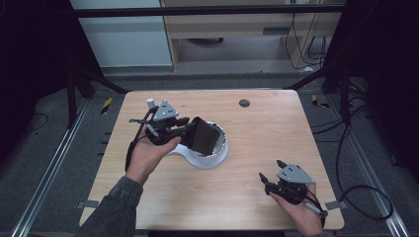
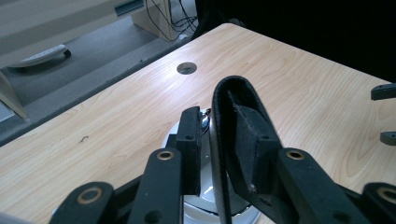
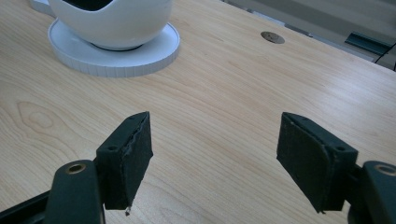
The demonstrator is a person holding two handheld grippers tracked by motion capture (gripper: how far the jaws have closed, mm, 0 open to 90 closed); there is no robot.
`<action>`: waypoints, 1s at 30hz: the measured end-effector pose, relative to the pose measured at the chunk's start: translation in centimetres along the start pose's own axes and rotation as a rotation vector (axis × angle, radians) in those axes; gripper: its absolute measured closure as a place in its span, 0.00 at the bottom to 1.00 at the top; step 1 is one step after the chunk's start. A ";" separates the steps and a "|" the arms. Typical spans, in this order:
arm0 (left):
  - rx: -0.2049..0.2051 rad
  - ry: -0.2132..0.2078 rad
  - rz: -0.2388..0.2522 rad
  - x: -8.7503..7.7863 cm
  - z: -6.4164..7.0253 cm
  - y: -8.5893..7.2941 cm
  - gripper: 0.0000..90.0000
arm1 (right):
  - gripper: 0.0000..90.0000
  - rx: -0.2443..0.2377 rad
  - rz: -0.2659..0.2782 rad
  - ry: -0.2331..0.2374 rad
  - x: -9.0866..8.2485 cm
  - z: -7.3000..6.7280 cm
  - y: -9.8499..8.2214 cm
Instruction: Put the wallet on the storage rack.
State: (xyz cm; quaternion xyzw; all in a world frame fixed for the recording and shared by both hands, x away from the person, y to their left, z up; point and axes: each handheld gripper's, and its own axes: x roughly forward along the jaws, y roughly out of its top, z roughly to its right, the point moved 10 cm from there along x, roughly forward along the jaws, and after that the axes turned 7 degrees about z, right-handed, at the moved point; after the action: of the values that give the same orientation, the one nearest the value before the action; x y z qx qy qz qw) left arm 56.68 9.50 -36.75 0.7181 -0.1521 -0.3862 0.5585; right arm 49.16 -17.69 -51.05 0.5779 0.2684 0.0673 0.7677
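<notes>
Black flat pouch (image 1: pixel 203 137) held edge-up over white bowl (image 1: pixel 217 150), at the table's middle. Clamped between the narrowed jaws of the left gripper (image 2: pixel 212 140); one pad inside the pouch's fold, the other outside, by the look of it. Bowl seated on a white ribbed base (image 3: pixel 112 58). Right gripper (image 3: pixel 212 154) resting near the table's front right corner, jaws wide, holding nothing.

Likely risk: pouch catching the bowl's rim and tipping or dragging the bowl, or slipping from a thin grip. Round hole (image 1: pixel 244 103) in the wooden table (image 1: pixel 276 163) well behind. Nothing blocking the bowl's mouth.
</notes>
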 end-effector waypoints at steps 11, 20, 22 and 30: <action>-0.002 0.011 0.008 -0.6 -0.5 -0.1 0.77 | 0.29 -0.006 -0.002 0.003 0.1 -0.2 0.0; -0.018 0.036 -0.008 -0.6 -1.4 -0.7 0.78 | 0.29 -0.006 -0.005 0.005 0.1 -0.2 -0.1; -0.029 0.035 0.006 -0.7 -1.5 -0.6 0.77 | 0.29 -0.008 -0.005 0.006 0.1 -0.2 -0.1; -0.015 0.029 0.048 -2.3 -1.0 -0.2 0.71 | 0.29 -0.010 -0.010 0.008 0.2 -0.3 -0.2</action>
State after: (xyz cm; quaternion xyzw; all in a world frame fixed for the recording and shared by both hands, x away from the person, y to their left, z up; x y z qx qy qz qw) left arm 55.88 11.75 -36.00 0.7157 -0.1584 -0.3632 0.5752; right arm 49.14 -17.44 -51.32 0.5725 0.2739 0.0670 0.7699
